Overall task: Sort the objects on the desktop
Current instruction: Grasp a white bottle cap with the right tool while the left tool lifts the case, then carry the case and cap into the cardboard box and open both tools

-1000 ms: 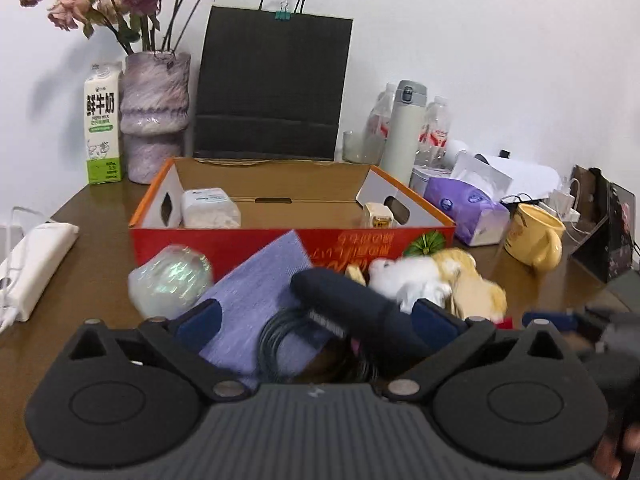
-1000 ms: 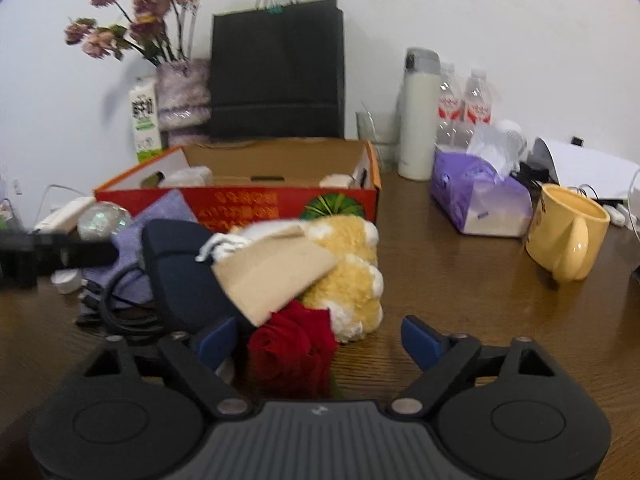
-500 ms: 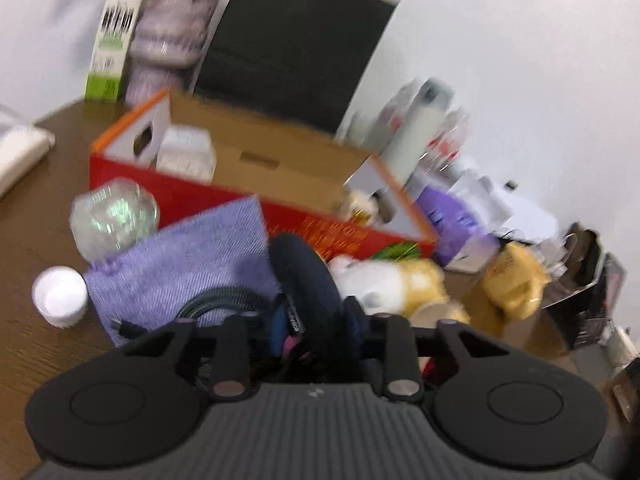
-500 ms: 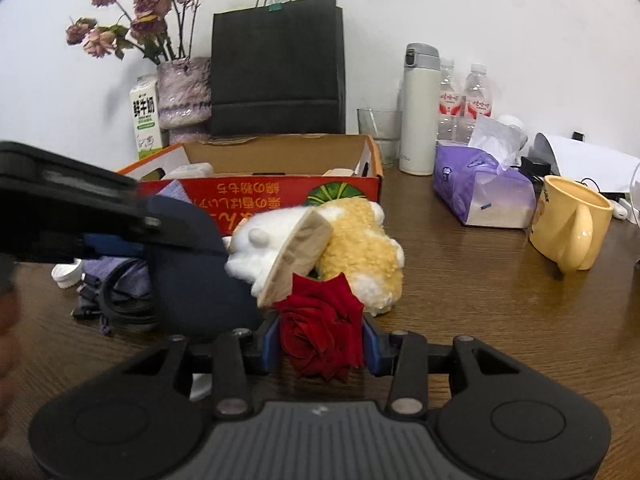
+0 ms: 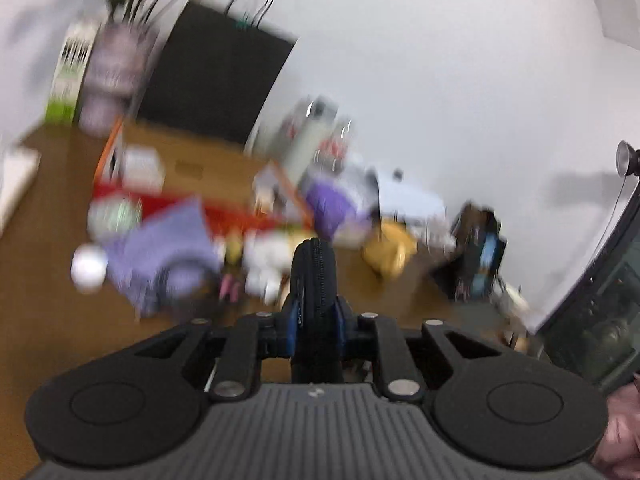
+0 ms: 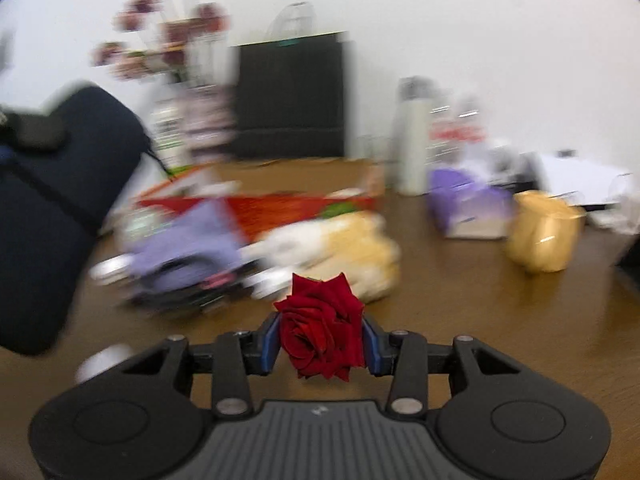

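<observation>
Left gripper point(image 5: 316, 320): jaws have just been closing, now nearly together, blue pads pressed on either side of a dark zippered pouch point(image 5: 314, 280) standing on edge between them. Right gripper point(image 6: 322, 344): jaws clamped partway on a red rose point(image 6: 320, 332). Bit of a hand point(image 5: 620, 432) at lower right edge of left view

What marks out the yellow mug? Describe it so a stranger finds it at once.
Start at the red cardboard box on the brown table and look to its right in the right wrist view, past the purple tissue pack. The yellow mug stands just right of that pack. Nothing else on that side is yellow with a handle.
</observation>
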